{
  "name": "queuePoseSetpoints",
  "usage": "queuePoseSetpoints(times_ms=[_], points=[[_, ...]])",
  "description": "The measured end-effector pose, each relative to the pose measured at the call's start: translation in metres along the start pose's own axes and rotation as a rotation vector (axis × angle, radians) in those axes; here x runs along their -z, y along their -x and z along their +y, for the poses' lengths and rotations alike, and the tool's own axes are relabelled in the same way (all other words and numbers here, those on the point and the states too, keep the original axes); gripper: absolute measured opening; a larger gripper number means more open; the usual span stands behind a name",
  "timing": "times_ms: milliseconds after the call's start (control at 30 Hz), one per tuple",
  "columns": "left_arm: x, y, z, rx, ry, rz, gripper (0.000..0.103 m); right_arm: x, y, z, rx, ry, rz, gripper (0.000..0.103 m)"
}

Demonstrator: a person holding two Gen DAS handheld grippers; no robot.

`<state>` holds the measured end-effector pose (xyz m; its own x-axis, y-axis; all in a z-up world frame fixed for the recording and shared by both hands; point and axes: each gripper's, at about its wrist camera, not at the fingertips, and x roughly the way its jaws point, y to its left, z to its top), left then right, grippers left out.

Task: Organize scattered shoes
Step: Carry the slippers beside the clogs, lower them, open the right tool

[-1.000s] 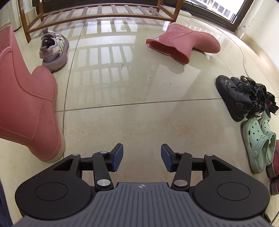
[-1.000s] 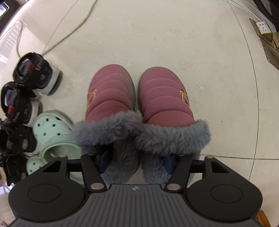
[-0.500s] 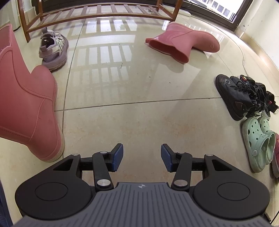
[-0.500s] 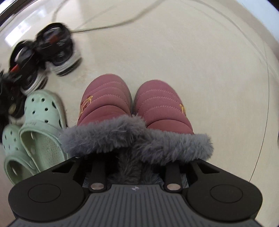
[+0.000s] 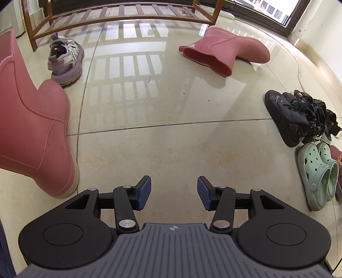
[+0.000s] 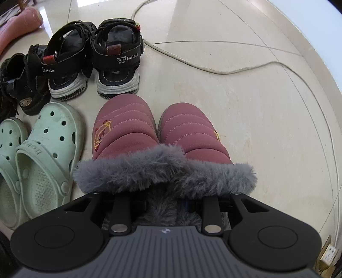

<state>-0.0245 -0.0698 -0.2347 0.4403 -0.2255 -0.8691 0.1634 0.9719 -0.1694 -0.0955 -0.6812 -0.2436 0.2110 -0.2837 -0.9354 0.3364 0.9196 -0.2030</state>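
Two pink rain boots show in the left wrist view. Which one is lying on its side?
The far boot, near the rack, lies tipped with its opening facing the camera; the near boot at left stands upright.

— What's under me here?

— A glossy beige tiled floor (image 5: 171, 119). At my near left a pink rain boot (image 5: 34, 132) stands upright; its mate (image 5: 224, 51) lies on its side at the far right. A lilac sneaker (image 5: 64, 59) sits far left, just in front of a wooden shoe rack (image 5: 128, 12).

— And on the right?

— Black lace-up shoes (image 5: 288, 119), black sandals (image 6: 115, 57), mint-green clogs (image 6: 44, 154) and maroon fur-cuffed boots (image 6: 154, 132) stand in pairs, close together. A pale cable (image 6: 213, 68) trails over the tiles beyond them.
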Motion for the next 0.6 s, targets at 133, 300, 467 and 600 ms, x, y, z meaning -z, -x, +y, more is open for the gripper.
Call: queuePoseSetpoints(times_ms=[133,300,467,600], points=[[0.000,0.000,0.000,0.001,-0.002,0.001,0.051,-0.004,-0.007,0.000,0.008,0.006,-0.010,0.034],[0.000,0.000,0.000,0.000,0.000,0.001,0.051,-0.002,-0.010,-0.004,-0.007,0.009,-0.013,0.036],[0.000,0.001,-0.001,0.000,-0.004,-0.006,0.051,0.003,-0.005,-0.004,-0.004,0.007,0.010,0.049],[-0.001,0.003,-0.001,0.000,-0.009,-0.016,0.051,0.006,0.008,-0.004,0.002,0.015,0.010,0.055]])
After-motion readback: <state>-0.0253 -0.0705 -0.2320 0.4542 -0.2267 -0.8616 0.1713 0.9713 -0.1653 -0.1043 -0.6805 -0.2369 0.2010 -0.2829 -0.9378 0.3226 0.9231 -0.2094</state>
